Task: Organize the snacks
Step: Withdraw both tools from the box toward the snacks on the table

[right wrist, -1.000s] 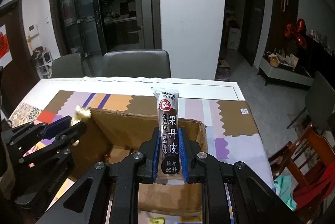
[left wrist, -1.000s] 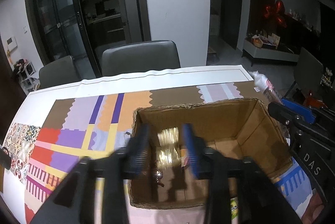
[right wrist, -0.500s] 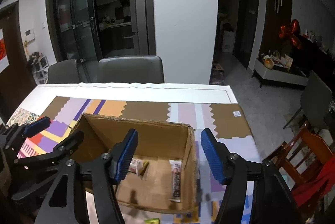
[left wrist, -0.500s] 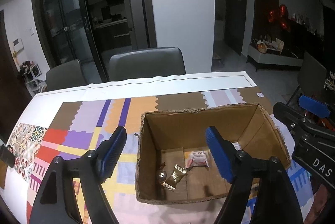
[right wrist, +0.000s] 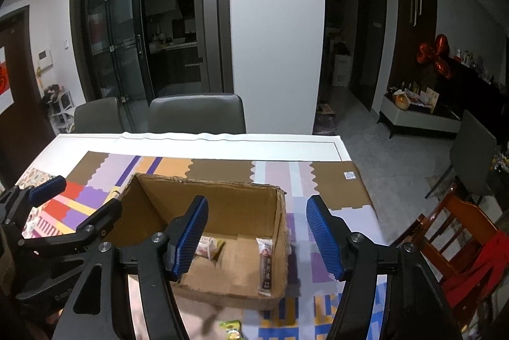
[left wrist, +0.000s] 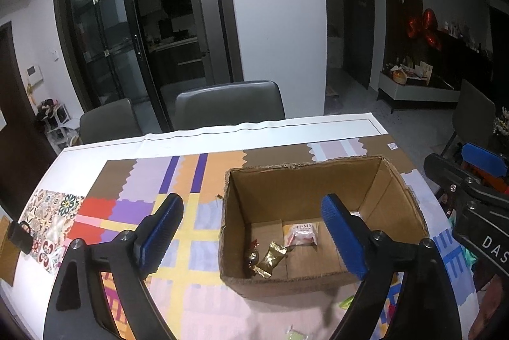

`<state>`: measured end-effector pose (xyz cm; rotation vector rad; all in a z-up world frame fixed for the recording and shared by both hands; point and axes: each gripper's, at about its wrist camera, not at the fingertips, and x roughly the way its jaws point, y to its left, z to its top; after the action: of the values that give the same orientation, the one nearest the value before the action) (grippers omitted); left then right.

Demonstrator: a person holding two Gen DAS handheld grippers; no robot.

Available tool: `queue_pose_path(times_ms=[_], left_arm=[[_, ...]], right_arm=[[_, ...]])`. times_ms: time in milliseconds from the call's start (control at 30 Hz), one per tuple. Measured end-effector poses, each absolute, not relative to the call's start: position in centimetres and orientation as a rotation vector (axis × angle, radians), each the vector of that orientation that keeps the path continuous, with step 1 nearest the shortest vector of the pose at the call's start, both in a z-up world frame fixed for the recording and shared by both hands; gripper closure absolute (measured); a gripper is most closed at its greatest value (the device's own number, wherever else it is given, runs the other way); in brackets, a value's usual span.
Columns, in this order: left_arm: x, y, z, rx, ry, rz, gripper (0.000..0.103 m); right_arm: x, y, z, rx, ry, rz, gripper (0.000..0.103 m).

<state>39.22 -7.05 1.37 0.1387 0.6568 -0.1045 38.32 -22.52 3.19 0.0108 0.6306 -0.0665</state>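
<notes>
1. My left claw stands wide with nothing between its blue pads; its jaws have just been opening. A second ago they pinched a gold-wrapped candy, which now lies on the floor of the cardboard box, lower centre of the left view.
2. My right claw stands about half wide, also bare. It has let go of a long dark snack stick, now lying along the box's right wall, lower centre of the right view.
3. Judgement: two snacks are delivered, and both claws are free to fetch more.
4. A white sachet in the box reads "DENMA". The stick bears Chinese characters, too small to read here.
5. The right claw body, at the left view's right edge, shows "DAS".
6. A green-wrapped snack waits on the patterned worktop, bottom edge.
</notes>
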Motion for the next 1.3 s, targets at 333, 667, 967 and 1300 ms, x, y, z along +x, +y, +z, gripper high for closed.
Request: queue_pose_path(times_ms=[333,667,967,1300], left_arm=[[36.5,-6.6,2.7,0.14,0.637,-0.09,0.01],[33.7,-6.8,3.7,0.136,0.621,-0.099,0.006],[31.5,-7.2,3.0,0.142,0.62,-0.121,0.005],[28.9,-7.6,1.9,0.149,0.619,-0.15,0.005]], right_arm=[[35.6,-22.7,4.3,0.02,0.598,-0.075,0.028],[32.8,-23.3,5.2,0.025,0.57,-0.085,0.026],[30.2,-23.9,4.8,0.022,0.567,-0.099,0.025],[27.8,-24.4,3.8,0.027,0.583,-0.109,0.025]])
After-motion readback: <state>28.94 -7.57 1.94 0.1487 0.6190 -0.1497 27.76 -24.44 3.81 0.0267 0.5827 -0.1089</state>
